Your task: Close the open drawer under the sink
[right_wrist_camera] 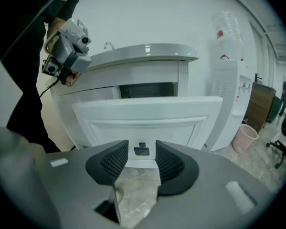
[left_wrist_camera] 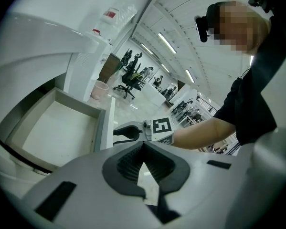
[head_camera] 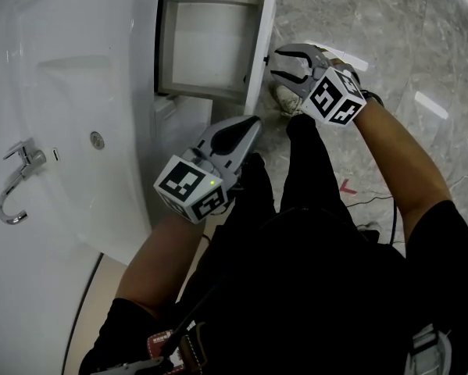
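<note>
Judging by its rigid, empty box, the drawer [head_camera: 210, 49] (likely light, on runners) jutting from the cabinet [right_wrist_camera: 92, 95] front under the sink [head_camera: 69, 131] wants a square push on its panel [right_wrist_camera: 143, 116] near the knob [right_wrist_camera: 141, 150]; right tongs [head_camera: 279, 70] released, left tongs [head_camera: 249, 127] clenched on nothing.

White drawer [head_camera: 261, 53], pulled open, empty

Floor: glossy grey marble-patterned tiles [head_camera: 359, 22], streaked with glare. Pale pink round plastic bin [right_wrist_camera: 245, 138] stands on it. Just left of bin: tall white vented unit [right_wrist_camera: 227, 99], clear plastic bottle [right_wrist_camera: 226, 27] on top. Behind bin, to its right: brown wooden panel [right_wrist_camera: 261, 104]. Farther right: black office chair [right_wrist_camera: 282, 152]. Left of bin, behind unit: plain white wall [right_wrist_camera: 147, 13]. Overhead: long ceiling strip lights [left_wrist_camera: 167, 43], lit.
</note>
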A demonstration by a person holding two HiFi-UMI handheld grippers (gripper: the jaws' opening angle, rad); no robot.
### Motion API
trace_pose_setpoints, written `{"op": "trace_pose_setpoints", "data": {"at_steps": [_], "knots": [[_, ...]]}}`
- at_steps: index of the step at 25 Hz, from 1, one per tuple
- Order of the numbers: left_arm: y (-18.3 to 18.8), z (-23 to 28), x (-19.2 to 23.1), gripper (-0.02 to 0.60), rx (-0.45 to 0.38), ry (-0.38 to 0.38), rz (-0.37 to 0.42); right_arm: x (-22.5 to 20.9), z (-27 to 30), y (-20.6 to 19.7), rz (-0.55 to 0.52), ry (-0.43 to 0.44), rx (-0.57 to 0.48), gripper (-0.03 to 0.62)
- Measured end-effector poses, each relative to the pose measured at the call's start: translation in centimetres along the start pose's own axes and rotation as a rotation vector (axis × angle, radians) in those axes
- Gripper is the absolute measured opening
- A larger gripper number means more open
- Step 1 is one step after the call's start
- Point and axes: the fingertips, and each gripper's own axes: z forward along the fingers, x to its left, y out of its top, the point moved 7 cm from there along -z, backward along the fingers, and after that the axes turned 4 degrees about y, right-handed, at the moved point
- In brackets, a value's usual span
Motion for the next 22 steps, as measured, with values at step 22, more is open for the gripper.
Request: {"op": "trace_pose_setpoints", "data": {"at_steps": [22], "knots": [[-2.0,-1.1,1.7,0.000,-0.022,0.020,-0.025,-0.2,5.2,-2.3,-0.089,-0.074,0.104,0.126]]}}
